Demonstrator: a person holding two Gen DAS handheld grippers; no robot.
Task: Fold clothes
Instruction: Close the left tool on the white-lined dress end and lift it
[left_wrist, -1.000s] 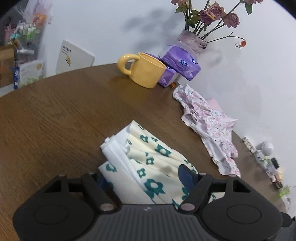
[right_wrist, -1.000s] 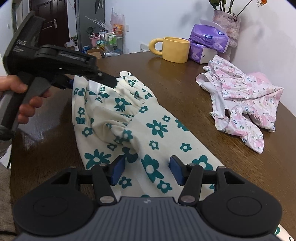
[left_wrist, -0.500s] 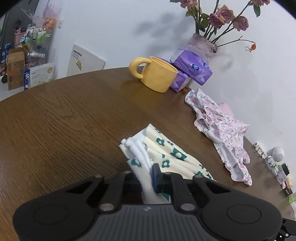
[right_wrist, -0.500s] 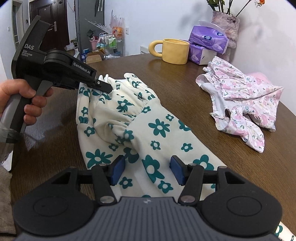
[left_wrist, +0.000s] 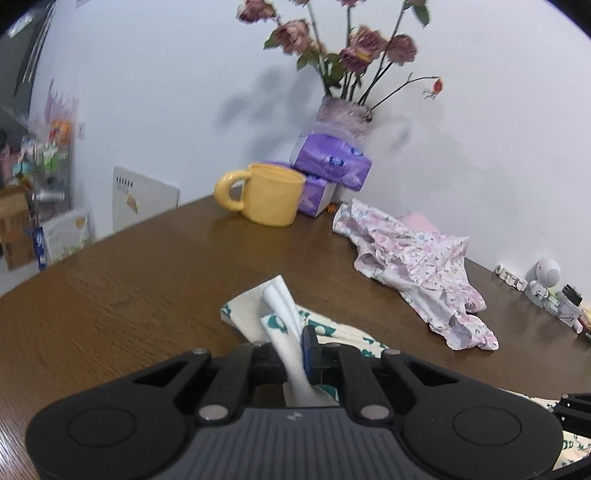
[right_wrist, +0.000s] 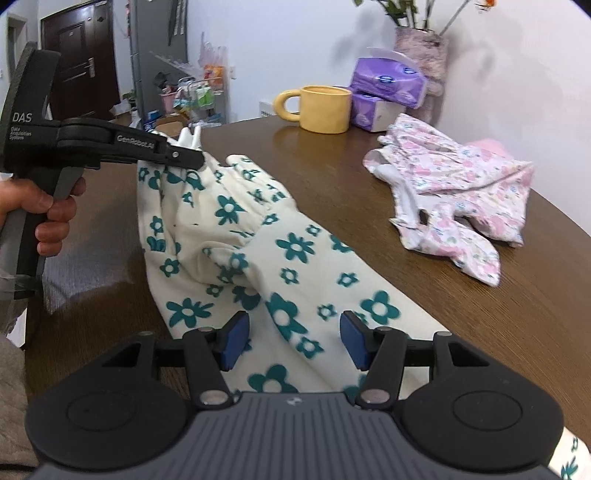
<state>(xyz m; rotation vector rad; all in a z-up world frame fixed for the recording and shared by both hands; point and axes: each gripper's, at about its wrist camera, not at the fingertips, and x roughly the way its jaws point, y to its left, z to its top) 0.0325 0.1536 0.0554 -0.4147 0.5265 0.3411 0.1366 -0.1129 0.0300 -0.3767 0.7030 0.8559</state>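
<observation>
Beside the yellow mug (left_wrist: 271, 199) on the wooden table (left_wrist: 110, 295), the left gripper (left_wrist: 295, 354) has just clenched the floral garment (right_wrist: 258, 258) edge for folding, while the right gripper (right_wrist: 293, 341) stays released.

The brown wooden surface (right_wrist: 332, 192) carries a cream garment (right_wrist: 266, 258) with teal flowers across the middle; a pink floral garment (right_wrist: 454, 192) at two o'clock; a yellow mug (right_wrist: 325, 109) and purple tissue packs (right_wrist: 384, 79) at twelve o'clock; a vase (left_wrist: 343, 114) behind them.
</observation>
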